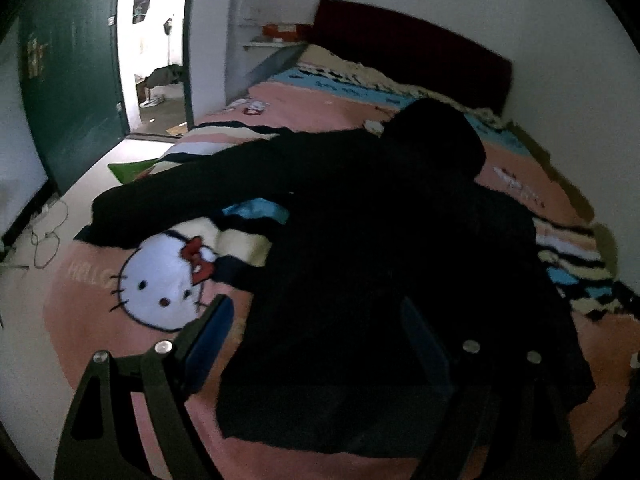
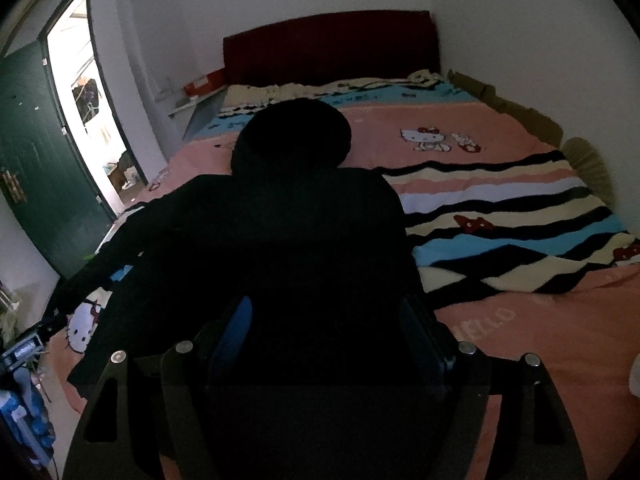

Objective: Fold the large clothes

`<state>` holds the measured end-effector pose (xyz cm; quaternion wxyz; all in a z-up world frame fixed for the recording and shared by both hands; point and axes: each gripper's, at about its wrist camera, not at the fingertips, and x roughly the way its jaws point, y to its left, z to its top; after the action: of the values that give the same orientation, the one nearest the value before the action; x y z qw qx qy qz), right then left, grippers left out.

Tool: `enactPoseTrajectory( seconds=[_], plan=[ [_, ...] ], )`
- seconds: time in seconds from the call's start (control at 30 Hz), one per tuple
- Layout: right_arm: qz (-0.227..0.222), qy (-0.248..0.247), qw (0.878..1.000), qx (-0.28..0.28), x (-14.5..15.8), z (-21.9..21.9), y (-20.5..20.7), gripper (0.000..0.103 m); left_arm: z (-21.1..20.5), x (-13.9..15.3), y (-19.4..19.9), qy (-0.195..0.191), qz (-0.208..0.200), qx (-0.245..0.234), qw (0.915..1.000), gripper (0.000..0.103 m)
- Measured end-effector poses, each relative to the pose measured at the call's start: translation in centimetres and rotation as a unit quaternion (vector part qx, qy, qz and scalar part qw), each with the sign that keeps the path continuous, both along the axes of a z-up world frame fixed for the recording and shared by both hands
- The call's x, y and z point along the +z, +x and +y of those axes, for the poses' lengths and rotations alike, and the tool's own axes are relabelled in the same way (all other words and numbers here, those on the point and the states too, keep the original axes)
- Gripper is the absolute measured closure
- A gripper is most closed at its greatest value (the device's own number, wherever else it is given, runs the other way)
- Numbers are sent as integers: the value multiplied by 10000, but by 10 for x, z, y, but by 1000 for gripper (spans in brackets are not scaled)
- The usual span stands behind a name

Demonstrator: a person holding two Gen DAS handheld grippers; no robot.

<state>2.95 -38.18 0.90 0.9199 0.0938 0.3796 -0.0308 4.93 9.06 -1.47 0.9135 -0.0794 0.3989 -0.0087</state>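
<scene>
1. I saw the big black hooded top [image 2: 288, 216] lying flat on the pink cartoon-cat bed cover [image 2: 540, 344], hood toward the dark red headboard [image 2: 332, 46].
2. One long sleeve [image 1: 184, 184] stretched out toward the green door [image 1: 72, 64].
3. My left gripper [image 1: 316, 332] hung over the top's bottom edge, jaws wide apart, holding nothing.
4. My right gripper [image 2: 328, 328] was above the top too, jaws spread wide, empty.

The black hoodie [image 2: 280, 240] fills the bed's [image 2: 540, 340] middle, its hood at 12 o'clock and one sleeve [image 1: 180, 196] stretched toward 9. Open bedspread lies from 1 to 4 o'clock. The headboard [image 2: 332, 44] and wall [image 2: 520, 40] close off 12 and 2; the door [image 2: 36, 184] stands at 9.
</scene>
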Motion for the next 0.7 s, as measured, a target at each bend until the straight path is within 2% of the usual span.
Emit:
enactPoseTrajectory(
  seconds=[0.33,0.5,0.7],
  plan=[
    [-213,-128,9997,82,11,7,-16,25,39,-2,-24,-247,-246,396,9986,18],
    [-224,22,9997,56,8,3,-8,24,60,-25,-20,-378,-52,592,9975,18],
    [-95,-168,9998,-25,-2,0,11,24,100,-53,2,-628,198,995,9929,18]
  ],
)
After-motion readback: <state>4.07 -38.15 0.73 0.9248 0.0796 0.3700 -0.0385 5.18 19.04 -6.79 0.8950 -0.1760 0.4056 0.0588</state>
